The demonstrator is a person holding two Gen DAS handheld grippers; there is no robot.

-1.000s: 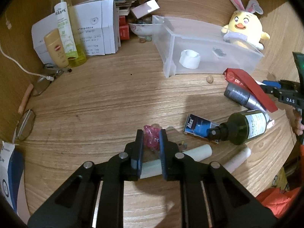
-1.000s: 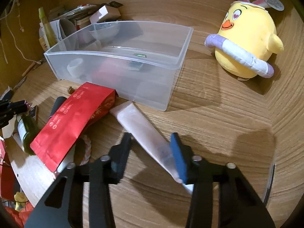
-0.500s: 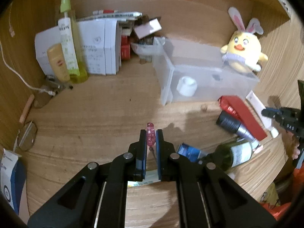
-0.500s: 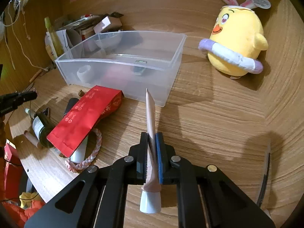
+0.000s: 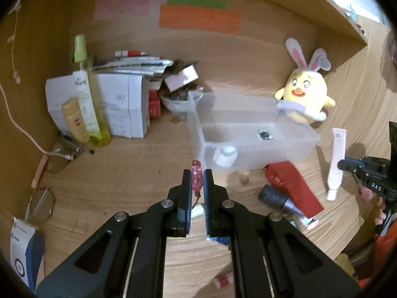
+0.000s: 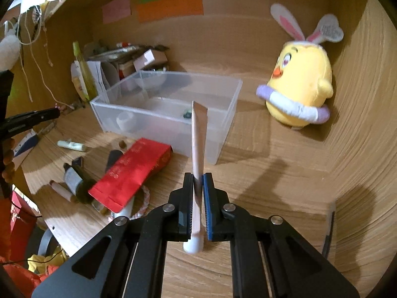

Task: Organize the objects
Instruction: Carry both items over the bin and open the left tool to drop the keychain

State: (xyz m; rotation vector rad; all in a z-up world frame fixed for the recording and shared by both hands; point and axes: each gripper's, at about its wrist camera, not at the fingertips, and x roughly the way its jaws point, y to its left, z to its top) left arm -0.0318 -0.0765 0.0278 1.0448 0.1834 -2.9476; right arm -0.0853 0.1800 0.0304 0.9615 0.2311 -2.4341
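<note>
Clutter for sorting lies across the wooden desk [image 5: 124,173] around a clear plastic bin [image 6: 224,114], which holds a small white roll [image 5: 225,155] and a small dark item [image 5: 264,134]. Left gripper [image 5: 197,173] is clamped on a small pink translucent charm [image 5: 196,176], held up above the desk surface with a thin cord hanging from it. Right gripper [image 6: 197,180] is pinched tight on a pale cosmetic tube [image 6: 198,134], crimped end pointing up and forward, white cap toward the camera; the tube is clear of the desk. In front of the bin lie a red packet [image 6: 131,173], a dark green bottle [image 6: 74,181] and a braided pink ring [image 6: 145,203]. Just right of the bin sits a yellow chick plush [image 6: 300,84] with bunny ears
</note>
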